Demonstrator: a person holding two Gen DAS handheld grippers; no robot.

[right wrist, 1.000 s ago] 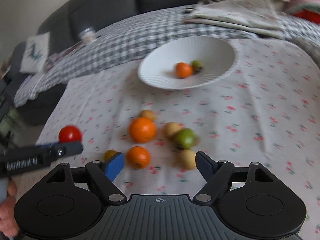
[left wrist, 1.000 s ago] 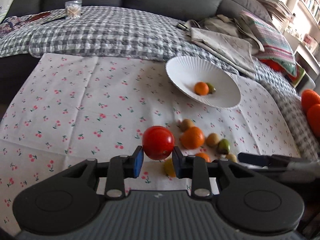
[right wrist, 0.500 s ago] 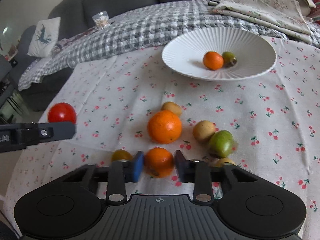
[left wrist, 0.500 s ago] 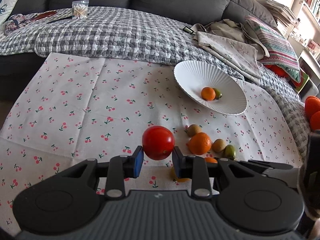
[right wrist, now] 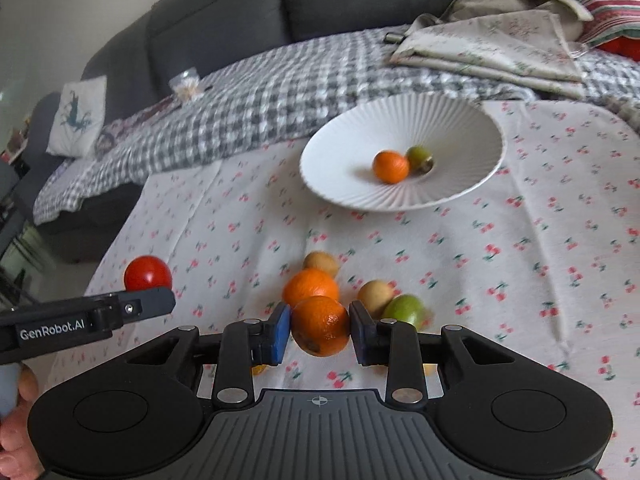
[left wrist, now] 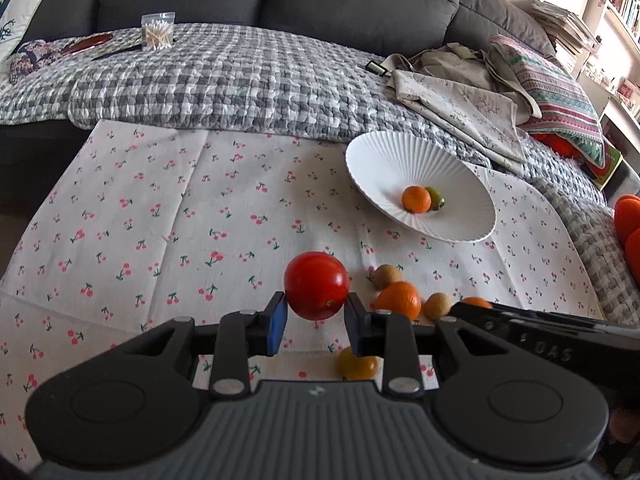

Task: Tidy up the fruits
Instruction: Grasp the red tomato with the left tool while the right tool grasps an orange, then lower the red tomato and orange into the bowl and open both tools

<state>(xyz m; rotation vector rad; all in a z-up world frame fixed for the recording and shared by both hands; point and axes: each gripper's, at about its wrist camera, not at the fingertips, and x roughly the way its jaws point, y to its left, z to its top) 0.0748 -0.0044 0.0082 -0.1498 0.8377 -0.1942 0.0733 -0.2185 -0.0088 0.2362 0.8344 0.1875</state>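
My left gripper (left wrist: 316, 312) is shut on a red tomato (left wrist: 317, 285) and holds it above the cherry-print cloth; the tomato also shows in the right wrist view (right wrist: 147, 273). My right gripper (right wrist: 320, 330) is shut on a small orange (right wrist: 321, 325), lifted just off the cloth. A white ribbed bowl (left wrist: 384, 160) (right wrist: 460, 128) farther back holds an orange (right wrist: 391, 166) and a green fruit (right wrist: 419, 157). On the cloth lie a bigger orange (right wrist: 311, 286), two tan fruits (right wrist: 320, 263) (right wrist: 374, 293), a green fruit (right wrist: 404, 309) and a yellow fruit (left wrist: 356, 364).
The cherry-print cloth (left wrist: 160, 220) lies on a grey checked blanket (left wrist: 240, 76) over a dark sofa. Folded linen (left wrist: 460, 104) and a striped cushion (left wrist: 556, 92) lie at the back right. A clear box of cotton swabs (left wrist: 158, 31) stands at the back left.
My right gripper closed on the small orange and raised it off the cloth. My left gripper, still holding the tomato, rose a little and drew back.
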